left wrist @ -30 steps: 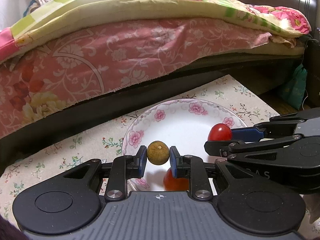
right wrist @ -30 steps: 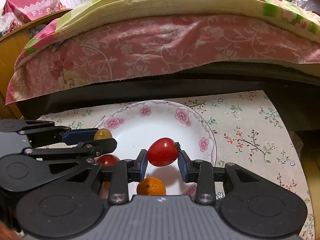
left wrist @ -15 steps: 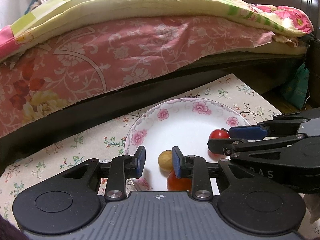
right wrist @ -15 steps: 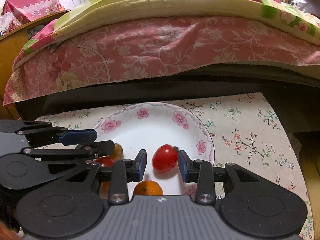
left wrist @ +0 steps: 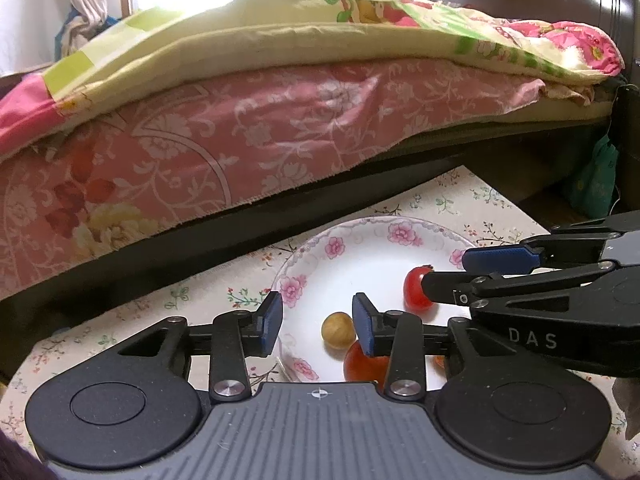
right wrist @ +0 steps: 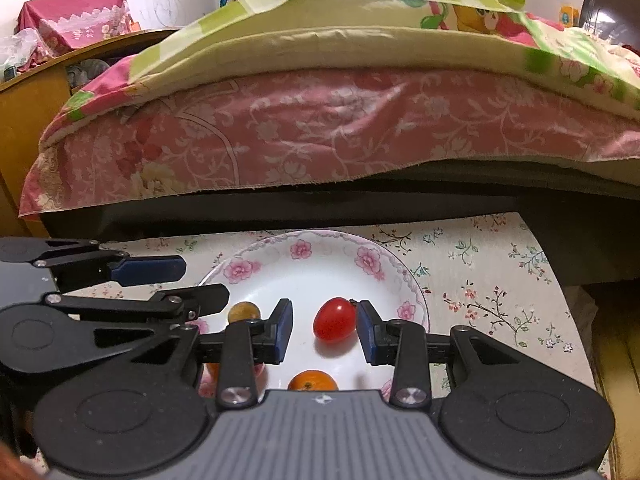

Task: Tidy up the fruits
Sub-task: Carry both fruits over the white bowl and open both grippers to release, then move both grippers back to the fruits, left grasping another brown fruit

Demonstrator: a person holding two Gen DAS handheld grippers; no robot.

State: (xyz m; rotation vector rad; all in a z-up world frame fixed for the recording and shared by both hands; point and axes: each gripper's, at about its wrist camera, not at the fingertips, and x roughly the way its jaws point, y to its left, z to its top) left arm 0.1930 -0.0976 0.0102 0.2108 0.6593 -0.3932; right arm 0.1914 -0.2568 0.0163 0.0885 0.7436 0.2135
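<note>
A white plate with pink flowers (left wrist: 360, 248) (right wrist: 320, 264) lies on a floral cloth. On it rest a small tan-brown round fruit (left wrist: 338, 329) (right wrist: 243, 312), a red cherry tomato (left wrist: 416, 288) (right wrist: 334, 319), a second red tomato (left wrist: 362, 362) and a small orange (right wrist: 312, 381). My left gripper (left wrist: 318, 322) is open above the plate's near rim, the tan fruit lying below its right finger. My right gripper (right wrist: 323, 330) is open, with the red tomato lying loose on the plate between its fingers. Each gripper shows from the side in the other's view.
A bed with a pink floral sheet (left wrist: 260, 132) and yellow-green quilts (right wrist: 340, 44) runs along the far side, its dark frame (right wrist: 280, 208) close behind the plate. The floral cloth (right wrist: 500, 280) stretches to the right of the plate. A wooden cabinet (right wrist: 24, 120) stands far left.
Both grippers opened and let go: the tan fruit dropped from the left one and the red tomato from the right one onto the plate. Both grippers then drew back and up.
</note>
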